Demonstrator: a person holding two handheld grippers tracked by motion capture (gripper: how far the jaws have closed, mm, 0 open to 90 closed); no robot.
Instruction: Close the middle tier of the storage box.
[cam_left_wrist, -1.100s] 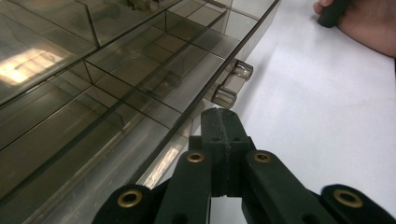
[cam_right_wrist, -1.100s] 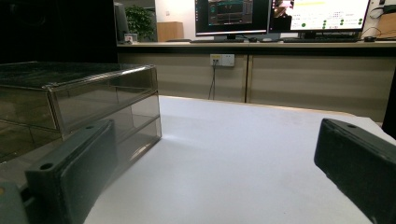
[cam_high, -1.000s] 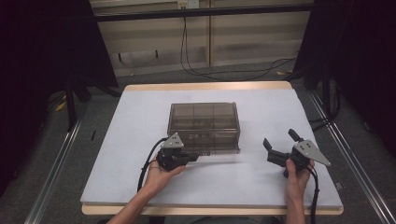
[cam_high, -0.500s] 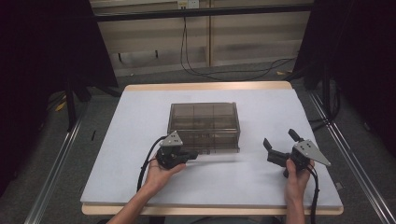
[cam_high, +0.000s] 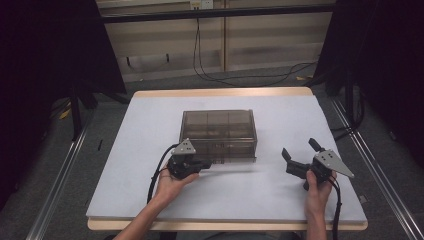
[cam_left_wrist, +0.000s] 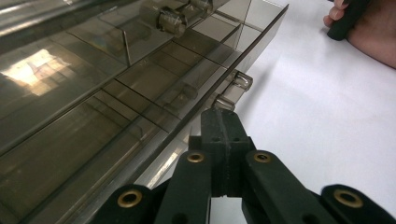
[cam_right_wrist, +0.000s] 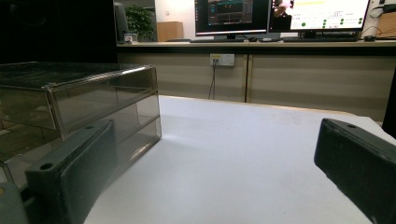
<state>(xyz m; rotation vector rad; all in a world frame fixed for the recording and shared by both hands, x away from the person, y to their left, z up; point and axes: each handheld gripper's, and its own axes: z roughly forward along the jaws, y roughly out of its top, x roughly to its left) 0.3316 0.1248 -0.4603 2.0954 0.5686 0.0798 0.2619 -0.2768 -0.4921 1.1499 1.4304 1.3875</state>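
Note:
A smoky clear plastic drawer box (cam_high: 218, 131) stands mid-table. Its lowest drawer (cam_high: 232, 166) is slid out a little toward me. My left gripper (cam_high: 206, 163) is at that drawer's front, jaws shut. In the left gripper view the closed tips of the left gripper (cam_left_wrist: 219, 116) touch the near leg of the clear drawer handle (cam_left_wrist: 235, 86); nothing shows between them. The box's divided compartments (cam_left_wrist: 93, 70) look empty. My right gripper (cam_high: 299, 149) rests on the table right of the box, open and holding nothing. In its own view the right gripper (cam_right_wrist: 217, 140) looks past the box (cam_right_wrist: 79, 93).
The white table (cam_high: 150, 125) has bare room all around the box. The other hand (cam_left_wrist: 369, 35) shows far off in the left gripper view. Beyond the table's far edge are a wall with cables (cam_high: 210, 50) and monitors (cam_right_wrist: 280, 14).
My left gripper has edged slightly toward the box with its jaws shut. The right gripper has not moved.

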